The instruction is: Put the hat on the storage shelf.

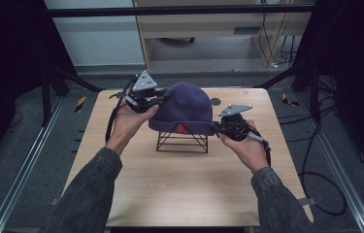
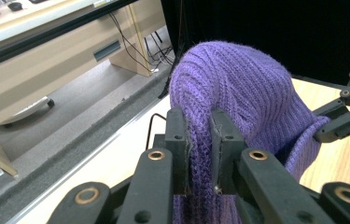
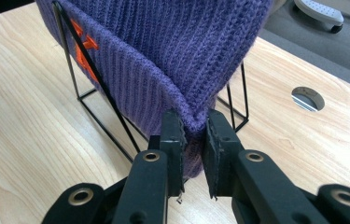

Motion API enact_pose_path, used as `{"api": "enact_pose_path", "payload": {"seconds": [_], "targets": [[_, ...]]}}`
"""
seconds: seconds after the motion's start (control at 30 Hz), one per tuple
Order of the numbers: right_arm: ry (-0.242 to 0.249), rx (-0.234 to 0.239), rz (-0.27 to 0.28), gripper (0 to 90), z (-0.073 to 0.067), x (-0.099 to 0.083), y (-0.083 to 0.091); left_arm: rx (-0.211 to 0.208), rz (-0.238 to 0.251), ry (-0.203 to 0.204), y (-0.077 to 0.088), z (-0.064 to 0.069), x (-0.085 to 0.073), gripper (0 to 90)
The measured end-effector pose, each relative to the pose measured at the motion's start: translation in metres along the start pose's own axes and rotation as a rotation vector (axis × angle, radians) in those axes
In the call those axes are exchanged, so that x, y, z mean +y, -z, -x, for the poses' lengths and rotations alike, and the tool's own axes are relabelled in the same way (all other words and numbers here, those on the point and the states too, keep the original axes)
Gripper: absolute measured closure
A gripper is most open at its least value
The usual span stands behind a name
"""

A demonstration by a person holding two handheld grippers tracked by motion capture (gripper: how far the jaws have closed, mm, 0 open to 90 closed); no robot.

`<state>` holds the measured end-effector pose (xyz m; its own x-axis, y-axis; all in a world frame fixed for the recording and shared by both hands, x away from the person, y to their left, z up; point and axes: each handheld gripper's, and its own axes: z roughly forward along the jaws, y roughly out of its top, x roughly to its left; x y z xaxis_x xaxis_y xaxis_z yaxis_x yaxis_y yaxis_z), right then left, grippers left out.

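Purple knit beanie [image 2: 242, 93] pinched between black jaws, wooden table [image 2: 345, 154] beyond

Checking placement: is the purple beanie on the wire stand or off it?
On: the beanie drapes over the black wire stand, both tongs pinching its sides.

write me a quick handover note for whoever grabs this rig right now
Left tool: shut on the hat, pinching the knit at its left side.
Right tool: shut on the hat's cuff at its right corner.
Hat: purple, orange logo in front, draped over the black wire stand mid-table.
Done: hat is over the stand, both sides gripped.
Left: probably settle it on the stand, then open both tools and back off.
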<state>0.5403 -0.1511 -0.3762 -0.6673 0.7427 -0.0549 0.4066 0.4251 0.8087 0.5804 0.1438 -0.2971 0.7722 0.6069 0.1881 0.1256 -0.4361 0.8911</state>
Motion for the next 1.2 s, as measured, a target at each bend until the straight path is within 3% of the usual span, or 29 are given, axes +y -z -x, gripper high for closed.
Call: {"api": "enact_pose_path", "payload": {"seconds": [0.33,0.7,1.2], "targets": [[-0.006,0.007,-0.039,78.9,-0.007,-0.02,-0.013,-0.021,-0.001,-0.017,0.002,0.012,-0.019,79.1],[-0.009,0.013,-0.074,78.7,-0.01,-0.039,-0.028,-0.042,-0.014,0.006,-0.003,0.014,-0.046,79.1],[-0.025,0.018,-0.108,78.7,-0.009,-0.055,-0.041,-0.058,-0.027,0.024,-0.006,0.018,-0.069,78.9]]}}
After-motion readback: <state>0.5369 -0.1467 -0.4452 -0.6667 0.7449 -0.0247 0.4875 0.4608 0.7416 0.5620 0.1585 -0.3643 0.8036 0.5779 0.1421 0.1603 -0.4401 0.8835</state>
